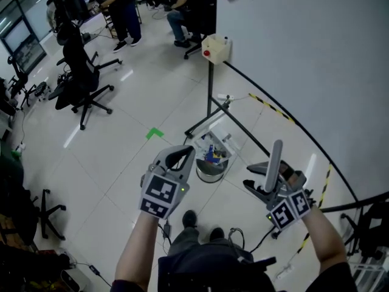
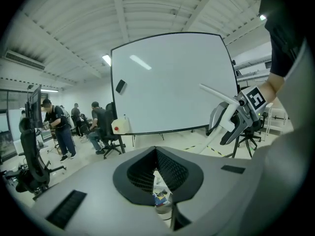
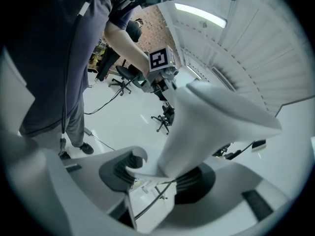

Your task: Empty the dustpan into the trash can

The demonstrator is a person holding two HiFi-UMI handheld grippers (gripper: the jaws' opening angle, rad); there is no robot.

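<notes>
On the pale tiled floor, between the two grippers, stands the round metal trash can (image 1: pixel 209 176), lined with plastic and holding coloured scraps. The right gripper (image 1: pixel 262 184) is clamped on the handle of the pale grey plastic dustpan (image 1: pixel 276 157). The pan sits beside the can, not yet over it, and is raised on end, presumably so nothing spills early. The left gripper (image 1: pixel 179 157) has its jaws together and empty. It points at the can, likely ready to steady it.
</notes>
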